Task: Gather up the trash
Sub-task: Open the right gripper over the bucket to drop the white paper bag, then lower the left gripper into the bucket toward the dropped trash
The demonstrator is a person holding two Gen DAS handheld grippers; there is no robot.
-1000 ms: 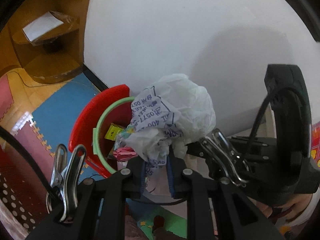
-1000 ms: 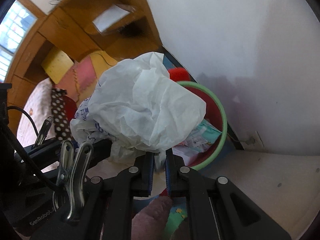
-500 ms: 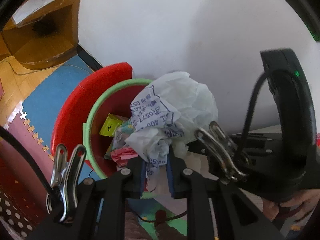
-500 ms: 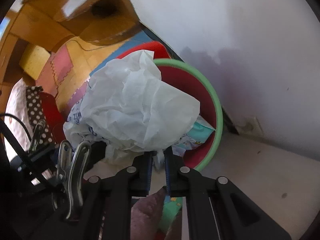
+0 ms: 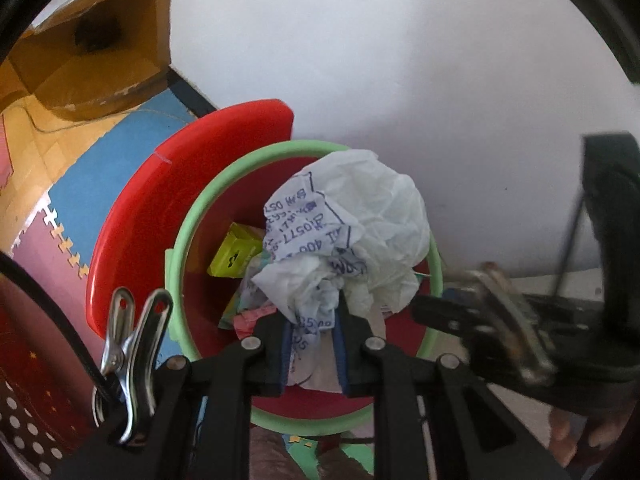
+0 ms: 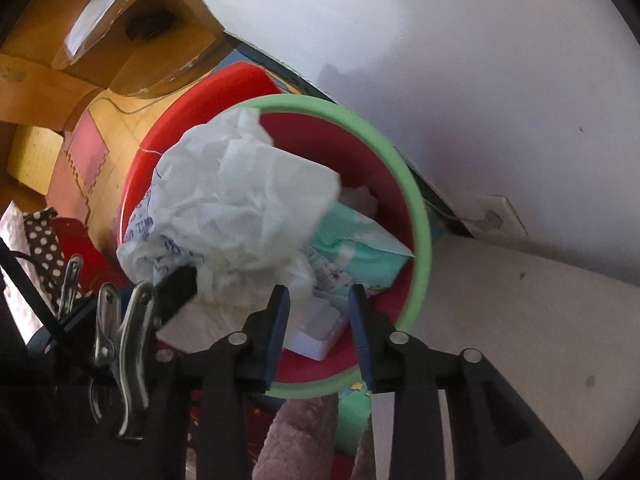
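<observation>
Over red bin (image 5: 132,216), left gripper (image 5: 312,344) jaws pinch bag (image 5: 360,216).

Looked like somebody's home, probably a kid's play corner. The floor was covered in interlocking foam puzzle mats (image 5: 100,168) in blue, pink and yellow over at 9 o'clock. A wooden corner shelf unit (image 6: 132,40) sat up at 11 o'clock against a plain white wall (image 5: 400,60), with a wall socket (image 6: 494,218) low down at 3 o'clock. A red bin with a green rim (image 5: 188,240) held household rubbish like wrappers and tissue packs.
</observation>
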